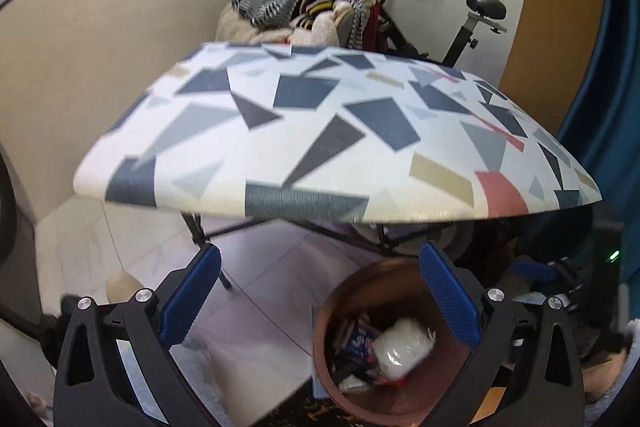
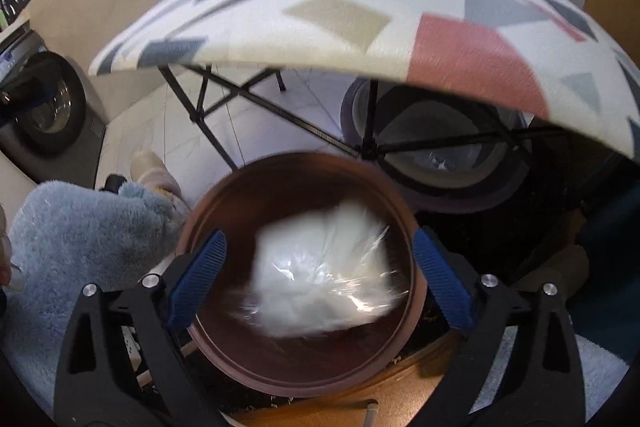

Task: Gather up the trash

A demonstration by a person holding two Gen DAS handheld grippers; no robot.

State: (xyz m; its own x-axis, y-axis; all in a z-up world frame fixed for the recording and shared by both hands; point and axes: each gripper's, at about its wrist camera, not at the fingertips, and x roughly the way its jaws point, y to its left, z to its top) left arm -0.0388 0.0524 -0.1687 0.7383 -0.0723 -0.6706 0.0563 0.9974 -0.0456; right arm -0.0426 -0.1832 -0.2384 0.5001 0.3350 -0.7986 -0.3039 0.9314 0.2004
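So, left to right in the right wrist view: fluffy blue sleeve at lower left, then the right gripper with its blue fingers spread wide, nothing clamped. Between them, blurred, a white wad in clear plastic wrap sits over the mouth of the brown bin, touching neither finger. The blur suggests it is loose and dropping, likely just let go. Gripper is angled down over the bin so the trash falls inside rather than on the floor. Patterned bench fills the top of the frame; the bin stands on the floor in front of its folding legs.

Left wrist view, left to right: left gripper with fingers also wide apart, empty. The bin shows in the lower centre-right, partly behind the right-hand finger, with the white wad inside it on top of other wrappers. Left gripper hangs beside the bin, probably just out of the way. Bench top looks bare from here, so the collecting seems near its end.
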